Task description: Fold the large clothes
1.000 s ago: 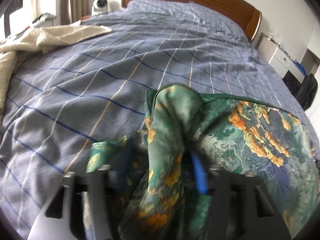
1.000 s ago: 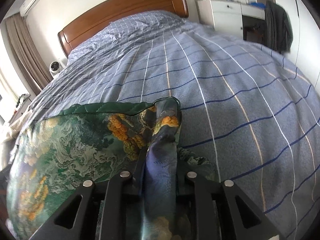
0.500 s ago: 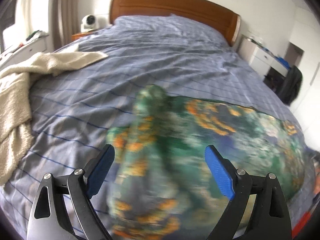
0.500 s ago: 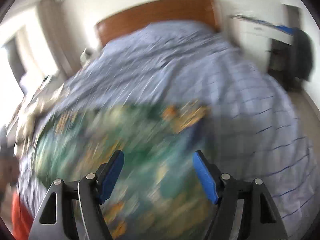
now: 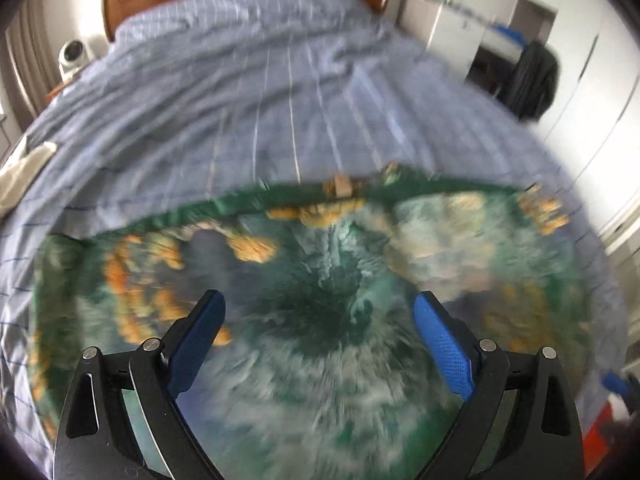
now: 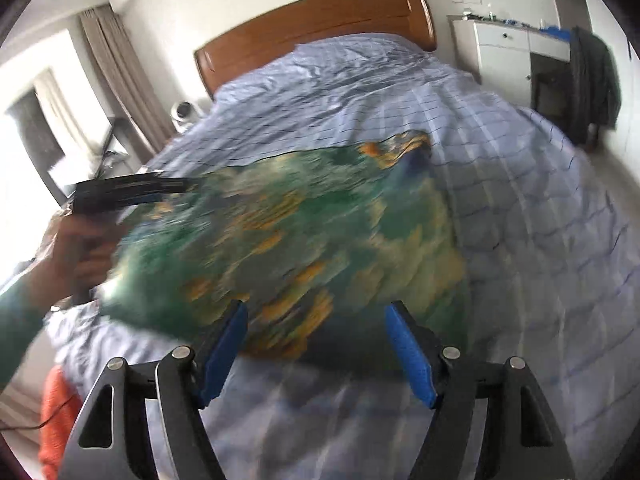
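Left wrist view: left hand-held gripper (image 5: 318, 326) spreading wider, nothing pinched, above green printed garment (image 5: 328, 280) lying flat on the bed (image 5: 280, 92). Right hand-held gripper (image 6: 316, 344) spread, empty, near garment's edge.

Bedroom with a wide bed, daylight from the left

A wooden headboard (image 6: 320, 24) stands at the far white wall; beige curtains (image 6: 120, 80) hang left, a white cabinet (image 6: 504, 52) right; blue checked bedding (image 6: 520, 200) covers the bed.
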`<state>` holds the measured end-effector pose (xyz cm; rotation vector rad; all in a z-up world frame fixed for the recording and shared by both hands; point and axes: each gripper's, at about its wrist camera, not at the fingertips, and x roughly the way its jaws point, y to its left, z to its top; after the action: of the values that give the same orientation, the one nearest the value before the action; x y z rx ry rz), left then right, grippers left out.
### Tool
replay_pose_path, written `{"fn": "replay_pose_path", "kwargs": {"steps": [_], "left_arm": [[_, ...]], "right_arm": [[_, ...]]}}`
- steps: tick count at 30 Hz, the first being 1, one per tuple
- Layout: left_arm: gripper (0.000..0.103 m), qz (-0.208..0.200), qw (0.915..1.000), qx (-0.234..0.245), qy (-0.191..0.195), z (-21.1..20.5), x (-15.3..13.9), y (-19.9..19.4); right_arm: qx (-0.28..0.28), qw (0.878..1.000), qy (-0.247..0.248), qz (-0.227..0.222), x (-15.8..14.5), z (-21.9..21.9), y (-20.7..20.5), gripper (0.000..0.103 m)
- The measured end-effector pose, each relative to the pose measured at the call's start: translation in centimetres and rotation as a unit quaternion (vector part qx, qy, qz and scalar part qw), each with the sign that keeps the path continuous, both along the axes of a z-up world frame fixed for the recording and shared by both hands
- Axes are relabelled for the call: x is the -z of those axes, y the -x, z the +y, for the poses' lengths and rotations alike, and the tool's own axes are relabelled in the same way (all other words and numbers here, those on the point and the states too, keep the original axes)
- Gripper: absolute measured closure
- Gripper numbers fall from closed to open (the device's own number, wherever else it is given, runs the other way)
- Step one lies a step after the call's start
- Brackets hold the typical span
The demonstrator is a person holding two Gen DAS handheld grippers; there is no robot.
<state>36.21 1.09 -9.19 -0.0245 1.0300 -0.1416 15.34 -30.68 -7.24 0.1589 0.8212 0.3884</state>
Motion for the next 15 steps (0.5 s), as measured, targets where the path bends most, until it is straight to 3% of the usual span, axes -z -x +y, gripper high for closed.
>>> {"fn": "replay_pose_path", "kwargs": {"steps": [3,7,15], "left_arm": [[0.008,-0.004,0.9988,0.020,-0.045,-1.5,1.3,0.9],[0.008,-0.029,0.9960,0.057,-0.063,-2.1,0.6,4.7],[0.007,-0.082,0.9878,0.083,-0.103,-3.4,0.3,11.4]], "right_arm": [[-0.004,1.000,-0.025,0.003,0.1,-0.5,2.6,0.030],[0.013,0.999,-0.041,0.016,1.0,-2.2,5.5,0.030],[0.050,0.996,-0.060,0.033,2.3,-3.9,5.5,0.030]]}}
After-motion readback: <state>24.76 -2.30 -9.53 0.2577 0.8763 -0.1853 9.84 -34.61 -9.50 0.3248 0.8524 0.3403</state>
